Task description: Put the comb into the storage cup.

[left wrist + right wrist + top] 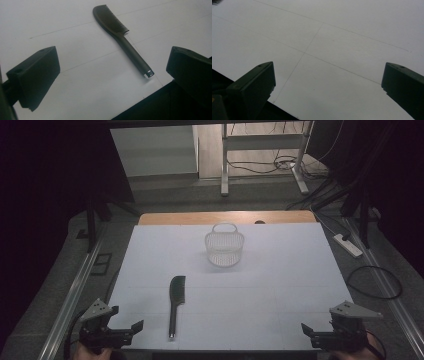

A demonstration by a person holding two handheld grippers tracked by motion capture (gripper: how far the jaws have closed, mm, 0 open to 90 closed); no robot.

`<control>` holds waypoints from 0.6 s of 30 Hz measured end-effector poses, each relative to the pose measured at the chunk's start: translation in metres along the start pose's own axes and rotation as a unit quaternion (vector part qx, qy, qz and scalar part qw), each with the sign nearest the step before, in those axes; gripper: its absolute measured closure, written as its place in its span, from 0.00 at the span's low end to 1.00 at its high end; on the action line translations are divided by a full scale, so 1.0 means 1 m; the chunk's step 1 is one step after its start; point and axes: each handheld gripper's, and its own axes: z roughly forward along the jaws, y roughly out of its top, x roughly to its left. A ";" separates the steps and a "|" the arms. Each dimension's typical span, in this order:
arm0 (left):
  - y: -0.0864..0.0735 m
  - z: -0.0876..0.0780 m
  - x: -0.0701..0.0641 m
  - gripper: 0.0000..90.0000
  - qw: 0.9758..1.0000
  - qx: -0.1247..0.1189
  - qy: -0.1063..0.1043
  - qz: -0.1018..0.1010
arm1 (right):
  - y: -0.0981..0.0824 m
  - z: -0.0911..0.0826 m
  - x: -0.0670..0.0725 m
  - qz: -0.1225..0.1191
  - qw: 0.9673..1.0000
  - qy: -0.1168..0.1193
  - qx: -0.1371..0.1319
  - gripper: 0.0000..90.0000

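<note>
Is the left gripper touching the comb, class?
Apart. In the high view, bare white table separates the left gripper from the comb; the left gripper view shows its open jaws short of the handle.

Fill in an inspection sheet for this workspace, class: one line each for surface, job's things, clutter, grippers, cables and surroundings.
Surface: white table top with faint grid lines, a wooden strip along its far edge.
Job's things: black comb lying flat near the front, handle toward the person; white mesh basket upright toward the far middle, nothing seen in it.
Clutter: nothing seen.
Grippers: left gripper and right gripper at the front corners, both with jaws wide open, holding nothing.
Cables: loops on the floor to the right and beyond the table; a power strip to the right.
Surroundings: dim room, metal frame legs behind the table.
</note>
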 end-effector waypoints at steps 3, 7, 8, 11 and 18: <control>0.000 0.000 0.000 0.00 1.000 0.000 -0.001 -0.001 | 0.000 0.000 0.000 0.000 1.000 0.000 0.001 0.00; 0.000 0.001 0.001 0.00 1.000 0.002 -0.002 -0.005 | 0.000 0.000 0.001 -0.002 1.000 0.000 0.002 0.00; 0.001 0.001 0.001 0.00 1.000 0.003 -0.003 -0.005 | 0.000 0.000 0.001 -0.003 1.000 0.000 0.002 0.00; 0.002 0.001 0.001 0.00 1.000 0.007 -0.004 -0.002 | 0.000 0.000 0.001 -0.004 1.000 -0.001 0.000 0.00; 0.006 0.003 0.002 0.00 1.000 -0.001 -0.029 0.003 | 0.000 0.000 0.001 -0.006 1.000 -0.002 -0.002 0.00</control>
